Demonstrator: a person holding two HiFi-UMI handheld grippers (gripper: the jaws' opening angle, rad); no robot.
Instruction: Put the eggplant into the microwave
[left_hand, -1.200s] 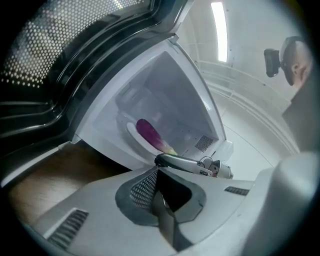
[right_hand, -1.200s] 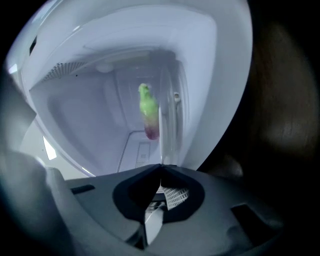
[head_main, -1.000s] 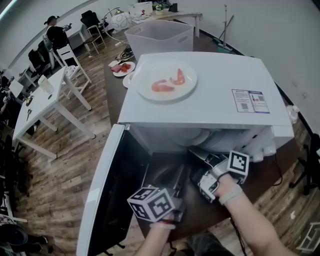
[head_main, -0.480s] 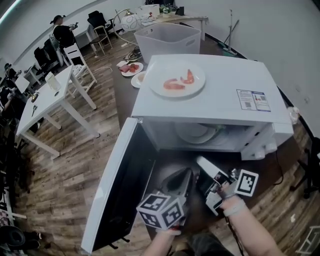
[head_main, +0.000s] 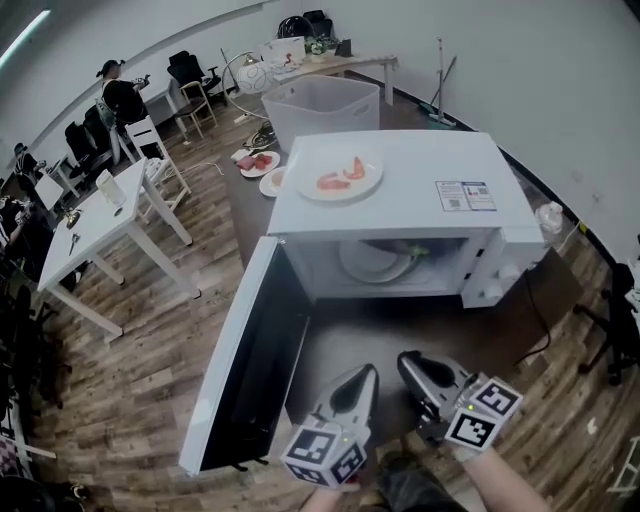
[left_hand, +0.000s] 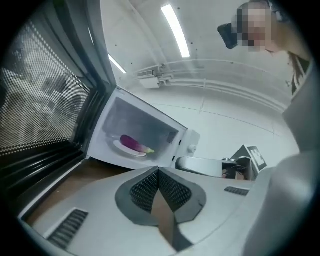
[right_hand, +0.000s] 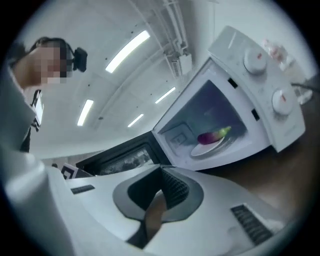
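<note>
The purple eggplant (left_hand: 132, 143) lies on a white plate (left_hand: 124, 148) inside the open white microwave (head_main: 400, 200). The right gripper view shows the same eggplant (right_hand: 212, 136) with its green stem end toward the controls. From the head view only the green tip (head_main: 416, 252) shows inside the cavity. My left gripper (head_main: 367, 373) and right gripper (head_main: 407, 360) hang side by side in front of the microwave, well back from its mouth. Both point toward the cavity, shut and holding nothing; the left gripper's pads (left_hand: 150, 187) meet at the tip.
The microwave door (head_main: 250, 360) stands swung out to the left, beside my left gripper. A plate of shrimp (head_main: 340, 178) sits on top of the microwave. Behind it stand a white plastic bin (head_main: 320, 105) and two small plates (head_main: 255, 162). A white table (head_main: 90, 220) stands at left.
Both grippers have drawn back out of the microwave's mouth toward me, and the right one has rolled. The eggplant stays on the plate inside.
</note>
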